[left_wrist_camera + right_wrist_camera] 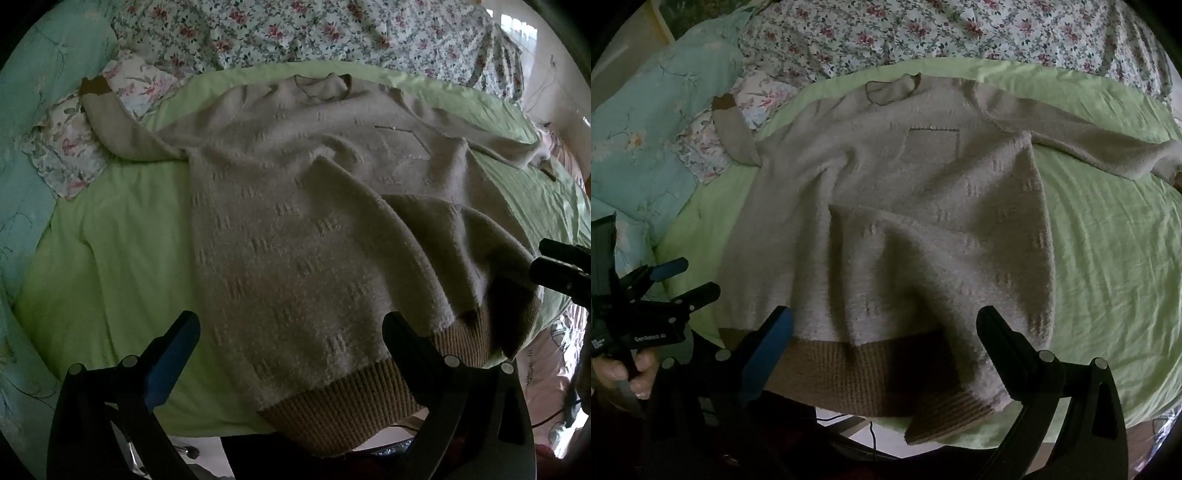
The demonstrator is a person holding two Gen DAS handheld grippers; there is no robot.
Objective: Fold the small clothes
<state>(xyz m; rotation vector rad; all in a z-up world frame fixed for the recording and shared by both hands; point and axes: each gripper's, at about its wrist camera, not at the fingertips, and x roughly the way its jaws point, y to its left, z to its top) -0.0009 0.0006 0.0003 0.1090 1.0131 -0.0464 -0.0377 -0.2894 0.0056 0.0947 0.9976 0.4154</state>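
A beige knit sweater [288, 206] with a brown ribbed hem [343, 402] lies spread on a light green sheet [122, 258], neck away from me and sleeves out to both sides. Its near right part is rumpled and folded over. It also shows in the right wrist view [905, 206], with the hem [857, 369] at the bed's near edge. My left gripper [291, 332] is open and empty above the hem. My right gripper [886, 328] is open and empty above the hem's right part. The left gripper [690, 280] shows at the left of the right wrist view.
A floral quilt [295, 29] lies bunched behind the sweater. A teal patterned cover [33, 110] lies at the left. The left sleeve cuff [94, 86] rests on a floral pillow [70, 147]. The floor and a cable [871, 432] show below the bed edge.
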